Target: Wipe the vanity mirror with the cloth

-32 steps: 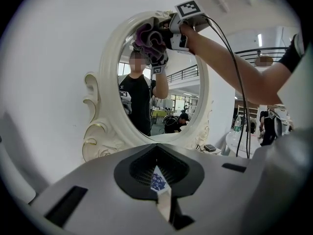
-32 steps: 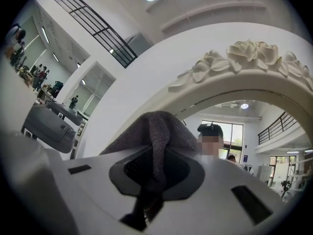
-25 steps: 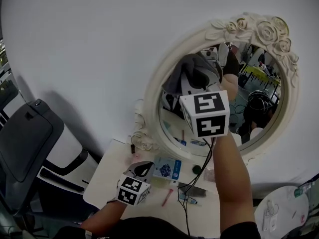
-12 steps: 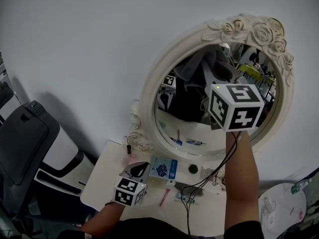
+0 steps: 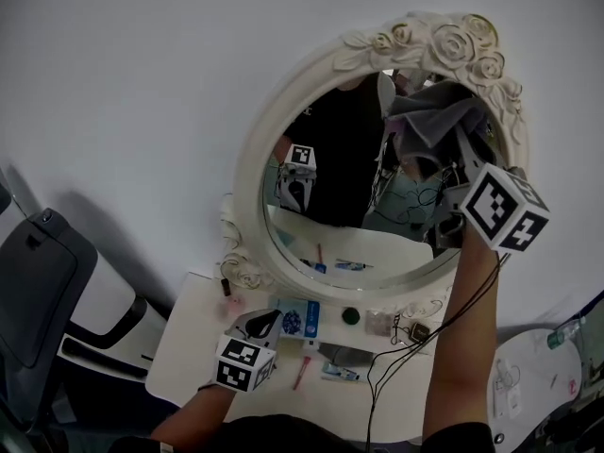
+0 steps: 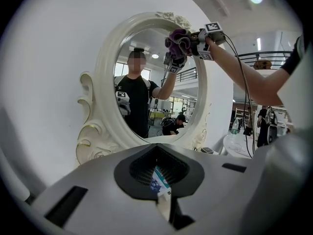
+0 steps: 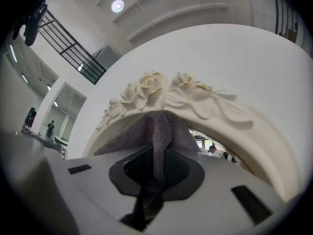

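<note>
head view: the right gripper (image 5: 451, 182) is raised to the top right of the vanity mirror (image 5: 247, 173), and the cloth (image 5: 436, 119) is seen bunched just ahead of its jaws, pressed on the glass under the rose carving. the left gripper (image 5: 262, 321) is held low over the table (image 5: 189, 338), well below the cloth, with a blue-and-white packet (image 5: 300, 319) just beyond its tip. a plain white wall (image 5: 142, 83) is seen behind the mirror, and a grey chair (image 5: 38, 281) off to the left gripper's left.

left gripper view: the left gripper (image 6: 164, 204) is shown with its jaws drawn almost together, only a thin slit left, nothing gripped. the packet (image 6: 157, 180) is glimpsed through the hollow between them. up and ahead, the mirror (image 6: 105, 82) fills the view, and the cloth (image 6: 178, 40) is seen high above, at the nose of the right gripper (image 6: 193, 38). a person is reflected in the glass.

right gripper view: the right gripper (image 7: 151, 190) is clamped on the cloth (image 7: 159, 131), a grey-purple fold pinched between the jaws and fanned out ahead against the mirror's upper frame (image 7: 186, 102). a ceiling lamp (image 7: 117, 5) and a black railing (image 7: 73, 53) are seen up to the left.

counted: one mirror, one cloth, one packet, two grippers.
</note>
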`<action>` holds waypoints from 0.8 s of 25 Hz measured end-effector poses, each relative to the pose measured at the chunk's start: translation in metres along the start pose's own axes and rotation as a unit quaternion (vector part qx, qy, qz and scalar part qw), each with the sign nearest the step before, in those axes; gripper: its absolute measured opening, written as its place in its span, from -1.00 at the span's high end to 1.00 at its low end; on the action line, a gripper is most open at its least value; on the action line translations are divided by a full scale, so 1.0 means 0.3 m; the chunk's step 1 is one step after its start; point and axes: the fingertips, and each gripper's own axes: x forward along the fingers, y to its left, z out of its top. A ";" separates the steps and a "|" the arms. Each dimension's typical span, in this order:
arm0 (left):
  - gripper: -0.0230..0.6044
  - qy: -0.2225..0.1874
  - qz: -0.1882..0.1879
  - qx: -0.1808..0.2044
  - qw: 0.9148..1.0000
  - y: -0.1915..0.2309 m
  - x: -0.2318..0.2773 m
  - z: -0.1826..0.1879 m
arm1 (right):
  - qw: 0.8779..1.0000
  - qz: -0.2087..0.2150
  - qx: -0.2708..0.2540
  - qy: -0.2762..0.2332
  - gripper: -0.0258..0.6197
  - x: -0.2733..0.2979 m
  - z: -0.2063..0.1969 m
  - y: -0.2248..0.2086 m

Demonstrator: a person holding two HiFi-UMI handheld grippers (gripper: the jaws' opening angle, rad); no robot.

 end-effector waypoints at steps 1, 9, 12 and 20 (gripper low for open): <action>0.91 0.000 -0.002 0.001 1.000 -0.006 0.005 0.002 | 1.000 -0.009 0.012 -0.005 0.78 -0.019 -0.001 -0.036; 0.91 0.000 -0.015 0.015 1.000 -0.056 0.030 0.023 | 0.995 -0.071 0.071 -0.006 0.78 -0.161 -0.129 -0.244; 0.91 -0.003 -0.017 0.023 1.000 -0.073 0.028 0.043 | 0.994 -0.083 0.071 0.000 0.78 -0.179 -0.170 -0.274; 0.91 -0.010 -0.004 0.026 1.000 -0.086 0.012 0.115 | 0.994 -0.103 -0.007 -0.033 0.78 -0.424 -0.395 -0.103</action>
